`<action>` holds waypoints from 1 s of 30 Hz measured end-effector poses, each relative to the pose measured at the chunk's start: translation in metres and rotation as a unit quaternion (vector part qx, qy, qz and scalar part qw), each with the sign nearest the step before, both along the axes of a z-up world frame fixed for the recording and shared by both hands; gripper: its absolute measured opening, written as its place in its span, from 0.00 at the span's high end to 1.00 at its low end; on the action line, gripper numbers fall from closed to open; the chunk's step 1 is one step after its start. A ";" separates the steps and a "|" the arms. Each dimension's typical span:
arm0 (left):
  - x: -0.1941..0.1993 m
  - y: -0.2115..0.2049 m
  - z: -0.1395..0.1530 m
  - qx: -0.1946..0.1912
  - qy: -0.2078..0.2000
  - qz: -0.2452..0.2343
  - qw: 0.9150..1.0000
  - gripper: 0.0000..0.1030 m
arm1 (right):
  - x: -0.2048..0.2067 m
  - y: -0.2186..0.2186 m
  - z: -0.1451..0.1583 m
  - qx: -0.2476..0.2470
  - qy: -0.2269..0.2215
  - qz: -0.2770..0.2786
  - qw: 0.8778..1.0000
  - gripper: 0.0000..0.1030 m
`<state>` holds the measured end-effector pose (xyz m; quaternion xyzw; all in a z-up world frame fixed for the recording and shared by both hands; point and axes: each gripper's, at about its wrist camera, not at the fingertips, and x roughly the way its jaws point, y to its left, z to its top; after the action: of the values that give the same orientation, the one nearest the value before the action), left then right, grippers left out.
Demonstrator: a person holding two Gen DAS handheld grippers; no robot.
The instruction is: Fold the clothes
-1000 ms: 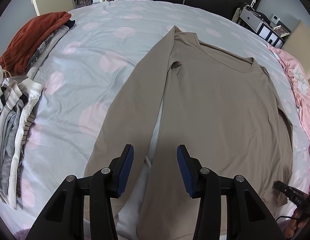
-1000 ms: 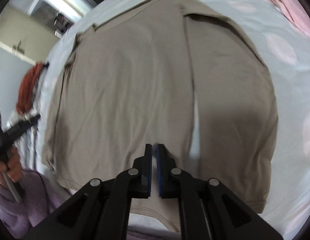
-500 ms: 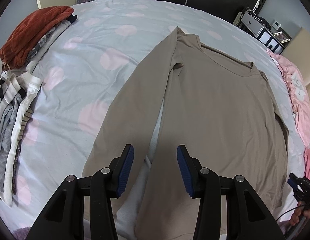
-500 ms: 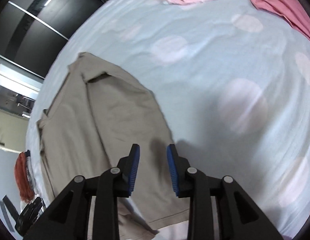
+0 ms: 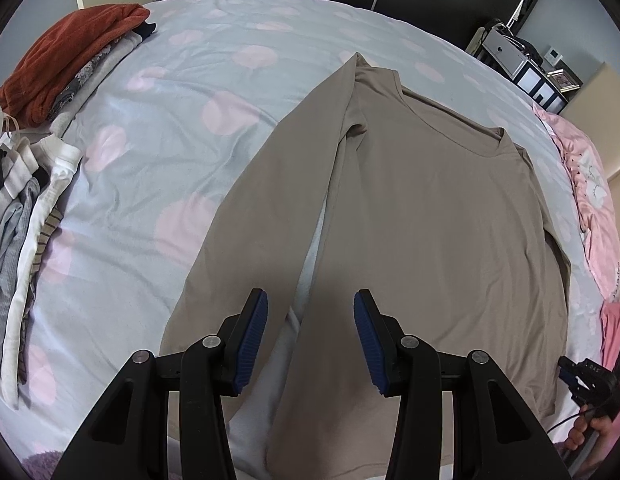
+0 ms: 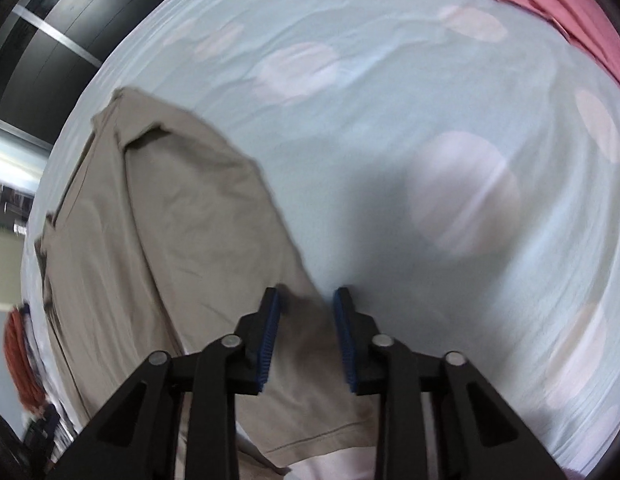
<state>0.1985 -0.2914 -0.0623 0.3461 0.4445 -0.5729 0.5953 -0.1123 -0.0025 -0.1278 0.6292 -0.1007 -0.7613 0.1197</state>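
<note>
so we've got the beige long-sleeve top (image 5: 430,216) laid flat on the bed (image 5: 169,128), neckline up at 12 o'clock, hem down at 6, one sleeve running along each side of the body. our left tool (image 5: 310,336) hangs spread above the gap between the near sleeve and the body, nothing between its pads. our right tool (image 6: 305,336) has just been closing, and the outer edge of the other sleeve (image 6: 213,240) sits between its pads, though there's a gap showing so we'd call it not pinched yet. to do this well we'd close right on that edge near the cuff, catching fabric only and not the sheet, then carry it across the body in one smooth sweep. plenty of bare bed at 3 o'clock of the right tool. the folded stack (image 5: 57,80) at 9 to 10 o'clock and the pink bedding (image 5: 594,208) at 3 in the left view are well apart.
</note>
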 end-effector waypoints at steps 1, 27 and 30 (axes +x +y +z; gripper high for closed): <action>0.000 0.001 0.000 0.000 0.000 -0.001 1.000 0.55 | 0.002 -0.003 0.002 0.000 0.005 0.005 1.000 0.90; -0.013 -0.002 -0.006 -0.009 -0.028 0.002 1.000 0.57 | 0.110 -0.145 -0.002 0.070 0.059 0.412 0.906 0.96; -0.014 -0.003 -0.009 0.004 -0.018 -0.001 1.000 0.57 | 0.108 -0.141 0.000 0.056 0.051 0.406 0.911 0.95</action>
<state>0.1845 -0.2940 -0.0716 0.3588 0.4355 -0.5658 0.6012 -0.0039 -0.1430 -0.1278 0.5816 0.2126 -0.6826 0.3881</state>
